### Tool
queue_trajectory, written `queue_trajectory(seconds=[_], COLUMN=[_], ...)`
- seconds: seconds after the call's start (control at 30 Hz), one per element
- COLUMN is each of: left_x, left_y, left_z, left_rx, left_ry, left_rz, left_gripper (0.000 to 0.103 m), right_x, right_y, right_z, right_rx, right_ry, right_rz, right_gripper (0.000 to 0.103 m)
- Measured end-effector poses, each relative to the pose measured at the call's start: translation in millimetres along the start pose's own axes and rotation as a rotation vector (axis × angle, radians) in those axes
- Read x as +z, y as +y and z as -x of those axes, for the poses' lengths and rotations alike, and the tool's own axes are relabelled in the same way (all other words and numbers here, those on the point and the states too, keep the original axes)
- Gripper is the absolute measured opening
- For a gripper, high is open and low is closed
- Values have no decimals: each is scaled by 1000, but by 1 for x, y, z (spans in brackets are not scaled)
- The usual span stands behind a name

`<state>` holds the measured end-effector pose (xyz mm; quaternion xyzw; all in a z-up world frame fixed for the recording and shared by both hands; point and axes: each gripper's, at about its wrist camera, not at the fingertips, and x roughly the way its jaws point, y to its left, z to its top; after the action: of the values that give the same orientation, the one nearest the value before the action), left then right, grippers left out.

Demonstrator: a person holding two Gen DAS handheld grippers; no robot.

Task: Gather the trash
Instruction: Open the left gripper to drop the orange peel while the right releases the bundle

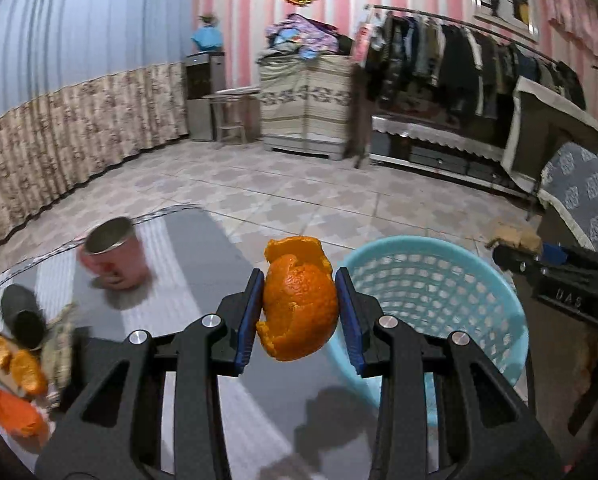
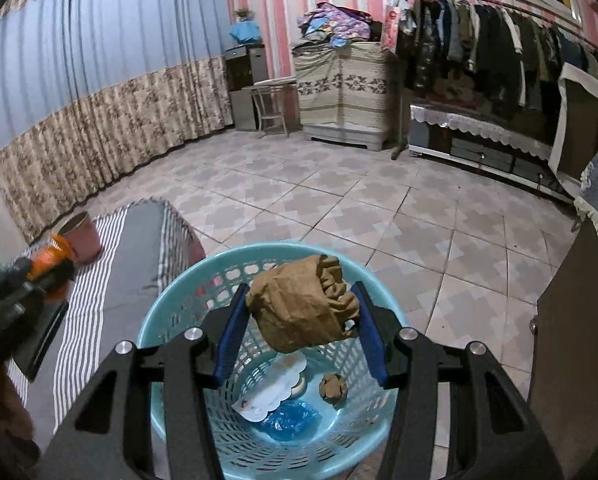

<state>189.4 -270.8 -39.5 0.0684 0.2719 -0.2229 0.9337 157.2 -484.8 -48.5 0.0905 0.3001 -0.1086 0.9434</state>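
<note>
My right gripper (image 2: pixel 301 322) clamps a crumpled brown paper wad (image 2: pixel 303 306) directly above the open mouth of the blue basket (image 2: pixel 171 312), so I judge it ready to drop. My left gripper (image 1: pixel 301 316) pinches orange peel (image 1: pixel 299 308) over the table, left of the basket's rim.

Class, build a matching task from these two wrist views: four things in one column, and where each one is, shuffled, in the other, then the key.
1. orange peel
2. crumpled brown paper
3. pink cup
4. blue plastic wrapper

a. standing on the striped table
b. lying in the bottom of the basket
c. clamped in the left gripper
d. clamped in the right gripper

Pairs: 1-c, 2-d, 3-a, 4-b
</note>
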Motion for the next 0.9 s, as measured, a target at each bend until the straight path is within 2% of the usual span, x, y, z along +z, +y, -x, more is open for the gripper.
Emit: queue_trajectory(seconds=[0.3, 0.33, 0.4, 0.43, 0.53, 0.73, 0.8, 0.9], left_x=[10, 10, 11, 12, 17, 22, 18, 15], left_y=[-46, -48, -49, -49, -43, -16, -5, 13], left_z=[-30, -32, -35, -34, -27, -4, 4, 13], left_rx=[-63, -66, -71, -67, -41, 74, 117, 132], left_ry=[12, 17, 23, 18, -14, -70, -81, -77], left_rz=[-64, -64, -55, -50, -50, -29, -21, 4], left_gripper=[41, 44, 62, 65, 75, 95, 96, 96], right_x=[-2, -2, -2, -3, -3, -5, -5, -5], right_y=[-36, -37, -37, -38, -36, -14, -5, 7], right_z=[-5, -5, -5, -5, -5, -7, -9, -11], right_rx=[-28, -21, -19, -21, -21, -10, 0, -2], right_ry=[8, 6, 5, 6, 9, 14, 15, 4], right_rz=[-76, -85, -84, -82, -78, -42, -24, 4], right_gripper=[51, 51, 51, 51, 51, 52, 52, 54])
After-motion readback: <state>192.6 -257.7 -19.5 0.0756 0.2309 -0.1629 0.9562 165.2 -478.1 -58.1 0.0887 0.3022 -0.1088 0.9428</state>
